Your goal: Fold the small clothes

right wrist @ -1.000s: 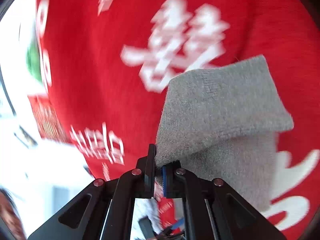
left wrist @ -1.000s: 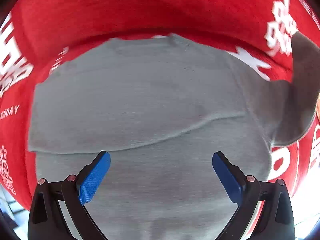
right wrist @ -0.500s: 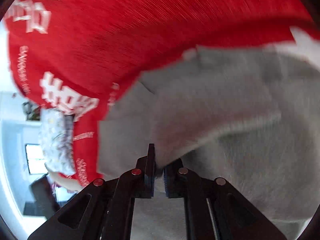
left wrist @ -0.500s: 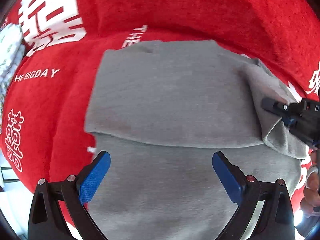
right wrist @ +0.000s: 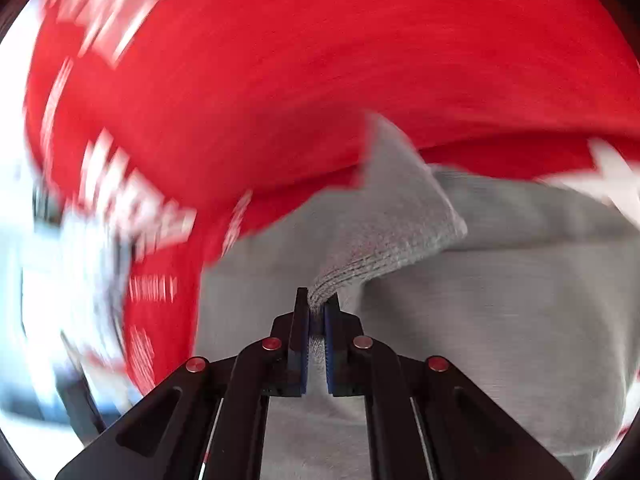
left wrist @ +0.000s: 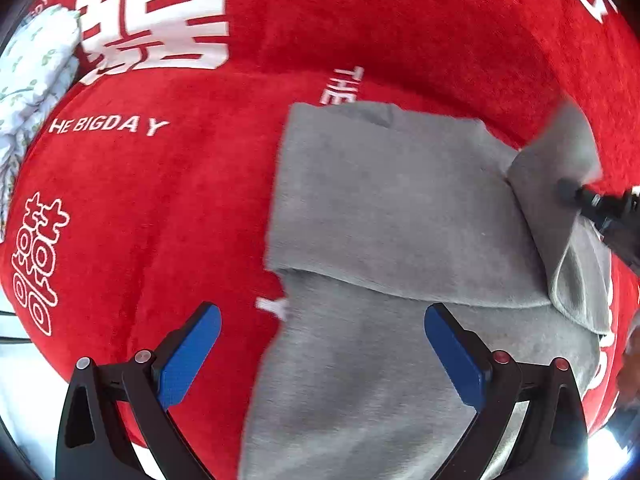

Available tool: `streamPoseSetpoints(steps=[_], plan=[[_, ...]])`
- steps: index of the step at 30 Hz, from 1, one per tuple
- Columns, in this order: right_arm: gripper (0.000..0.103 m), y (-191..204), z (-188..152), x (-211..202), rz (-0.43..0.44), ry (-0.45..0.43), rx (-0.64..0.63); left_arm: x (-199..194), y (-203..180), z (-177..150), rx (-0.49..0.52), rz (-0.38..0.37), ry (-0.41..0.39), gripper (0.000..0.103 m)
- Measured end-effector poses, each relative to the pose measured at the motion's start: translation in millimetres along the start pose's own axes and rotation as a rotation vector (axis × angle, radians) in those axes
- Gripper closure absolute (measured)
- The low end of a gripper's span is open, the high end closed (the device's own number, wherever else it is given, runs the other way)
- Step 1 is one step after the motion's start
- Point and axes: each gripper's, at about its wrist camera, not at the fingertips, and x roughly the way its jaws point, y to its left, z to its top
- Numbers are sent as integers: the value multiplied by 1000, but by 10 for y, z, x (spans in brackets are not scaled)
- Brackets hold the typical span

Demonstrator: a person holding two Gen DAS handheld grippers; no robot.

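A grey knit garment (left wrist: 392, 216) lies partly folded on a red cloth, its upper layer folded over the lower part. My left gripper (left wrist: 320, 344) is open and empty, held above the garment's near left edge, touching nothing. My right gripper (right wrist: 318, 312) is shut on the garment's grey sleeve (right wrist: 400, 224) and holds it lifted over the body of the garment (right wrist: 500, 300). In the left wrist view the right gripper (left wrist: 600, 208) enters from the right edge, with the sleeve (left wrist: 556, 168) raised in it.
The red cloth (left wrist: 160, 200) with white characters and lettering covers the surface. A white floral fabric (left wrist: 32, 80) lies at the far left edge. The right wrist view is blurred by motion.
The left gripper has pulled back and left, so the garment now sits to its right. The right gripper has carried the sleeve in over the garment's body.
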Motion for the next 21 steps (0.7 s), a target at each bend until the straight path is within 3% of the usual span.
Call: streamPoseSetpoints(steps=[4,7,9,12,15,20,21], plan=[[94,525,-306,464,-45,149,-208,7,147,53,-31,-13,-3,1],[88,549,-529,683,-91,256,-251,22,177,81,-45,-36,-1,1],[79,489,-629,646,-89,273,-237,36,153,113,-50,-65,2,1],[44,258,-730,384,-50,239,-135,75,36,170,-42,-138,15,1],[44,-184,-845,27,-33,195,39,180,-127,241,-24,-200,42,1],[44,-1147,-1186,-541,-29,91,458,365,-366,367,-35,-265,77,2],[44,-1353,-1278,-653,-25,57,542,382,-389,387,-45,-274,75,10]])
